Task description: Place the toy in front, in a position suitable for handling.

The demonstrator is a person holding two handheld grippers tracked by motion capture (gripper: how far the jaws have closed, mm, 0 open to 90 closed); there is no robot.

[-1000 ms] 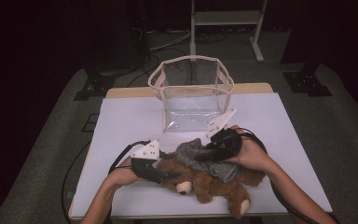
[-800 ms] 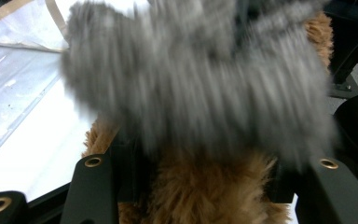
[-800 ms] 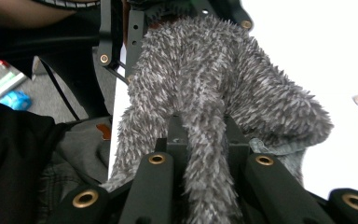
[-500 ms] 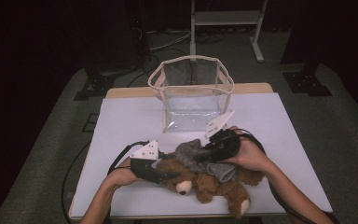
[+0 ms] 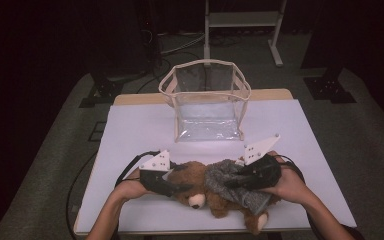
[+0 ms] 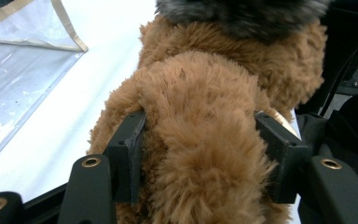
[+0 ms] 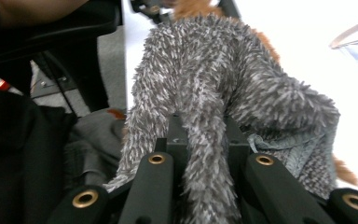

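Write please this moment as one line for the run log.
left tool: shut on teddy bear | right tool: shut on grey fuzzy garment | clear bag: upright behind

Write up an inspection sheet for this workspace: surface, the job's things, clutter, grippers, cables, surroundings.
Surface: white table, wooden far edge showing.
Job's things: brown teddy bear lying near the front edge, grey fuzzy garment partly on it; clear bag with beige trim standing open behind.
Clutter: nothing seen.
Grippers: left hand-held gripper clamped on a furry part of the bear, pads pressing both sides; right hand-held gripper shut on a fold of the garment.
Cables: black cable loops on the table from the left gripper; another by the right hand.
Surroundings: dark room, grey floor, white metal frame behind.
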